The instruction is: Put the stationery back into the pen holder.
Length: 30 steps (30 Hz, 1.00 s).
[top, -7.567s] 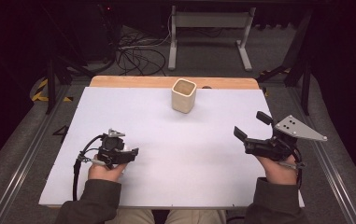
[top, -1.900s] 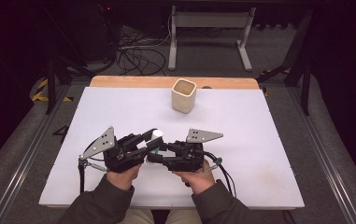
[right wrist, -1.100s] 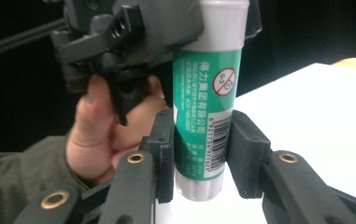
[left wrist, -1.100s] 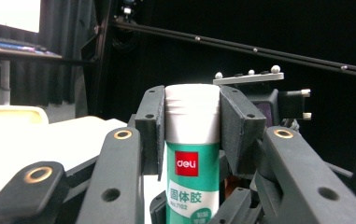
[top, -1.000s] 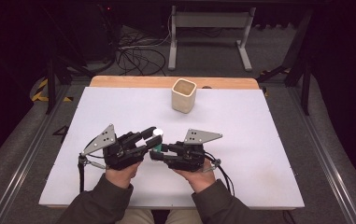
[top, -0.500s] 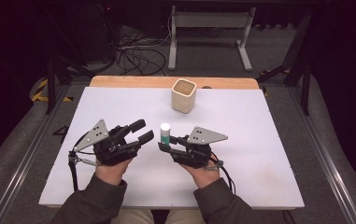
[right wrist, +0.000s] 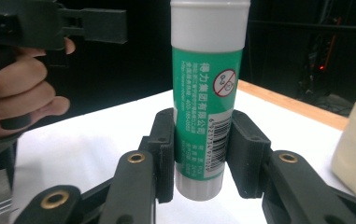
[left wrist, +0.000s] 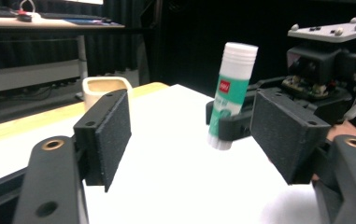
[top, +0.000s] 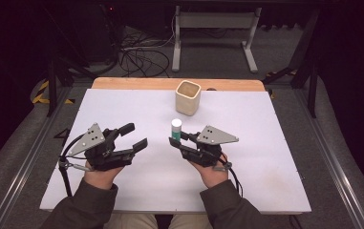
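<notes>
A glue stick (top: 176, 129) with a green body and white cap stands upright above the white table top, clamped low on its body by my right gripper (top: 176, 139). In the right gripper view, both pads press the glue stick (right wrist: 207, 93) from either side, so the right gripper (right wrist: 203, 149) is shut on it. My left gripper (top: 136, 136) sits to the left, apart from the stick. Its jaws have just been opening and nothing is between them. In the left gripper view, the left gripper (left wrist: 196, 135) faces the glue stick (left wrist: 229, 93) across a gap.
A beige square cup (top: 188, 97) stands open at the back middle of the table (top: 265, 143), just beyond the stick. A wooden strip (top: 136, 83) runs along the far edge. Floor cables and a metal stand lie behind the table.
The two grippers were together at the table's middle. The left gripper has opened and pulled away to the left, while the right gripper keeps the glue stick, now upright.
</notes>
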Each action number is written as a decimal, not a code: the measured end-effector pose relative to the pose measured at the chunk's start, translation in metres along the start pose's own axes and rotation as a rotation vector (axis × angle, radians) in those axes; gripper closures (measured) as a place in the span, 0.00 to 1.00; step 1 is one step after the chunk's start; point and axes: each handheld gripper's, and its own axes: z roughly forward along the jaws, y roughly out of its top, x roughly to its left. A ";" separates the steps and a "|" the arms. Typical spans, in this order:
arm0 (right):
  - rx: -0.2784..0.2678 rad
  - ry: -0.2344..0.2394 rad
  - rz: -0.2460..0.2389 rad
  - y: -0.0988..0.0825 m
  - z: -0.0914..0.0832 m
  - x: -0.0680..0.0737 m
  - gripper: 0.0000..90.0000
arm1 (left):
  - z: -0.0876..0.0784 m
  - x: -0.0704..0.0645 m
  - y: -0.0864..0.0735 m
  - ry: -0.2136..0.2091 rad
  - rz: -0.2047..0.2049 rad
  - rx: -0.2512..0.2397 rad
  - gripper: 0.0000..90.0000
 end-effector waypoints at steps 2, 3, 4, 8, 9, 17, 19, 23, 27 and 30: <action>-0.003 -0.014 -0.005 0.001 0.001 -0.002 0.74 | -0.004 0.002 -0.001 0.017 0.008 0.008 0.29; -0.003 -0.014 -0.005 0.001 0.001 -0.002 0.74 | -0.006 0.003 -0.001 0.034 0.015 0.011 0.29; -0.002 -0.017 -0.008 0.001 0.002 -0.003 0.74 | -0.009 0.004 -0.002 0.055 0.020 0.011 0.28; 0.003 -0.052 -0.016 0.003 0.003 -0.009 0.74 | -0.016 0.007 -0.005 0.093 0.035 0.022 0.25; -0.001 -0.062 -0.015 0.003 0.003 -0.011 0.73 | -0.017 0.008 -0.005 0.098 0.037 0.028 0.25; -0.011 -0.119 0.001 0.006 0.004 -0.028 0.74 | -0.022 0.014 -0.013 0.134 0.034 0.045 0.21; -0.009 -0.125 0.007 0.005 0.006 -0.032 0.73 | -0.023 0.015 -0.015 0.141 0.032 0.047 0.20; -0.006 -0.137 0.018 0.004 0.010 -0.040 0.73 | -0.025 0.018 -0.018 0.151 0.025 0.054 0.19; -0.021 -0.148 0.026 0.005 0.012 -0.046 0.73 | -0.026 0.023 -0.021 0.151 0.006 0.062 0.18; -0.016 -0.165 0.020 0.010 0.013 -0.052 0.73 | -0.026 0.025 -0.022 0.153 -0.001 0.067 0.18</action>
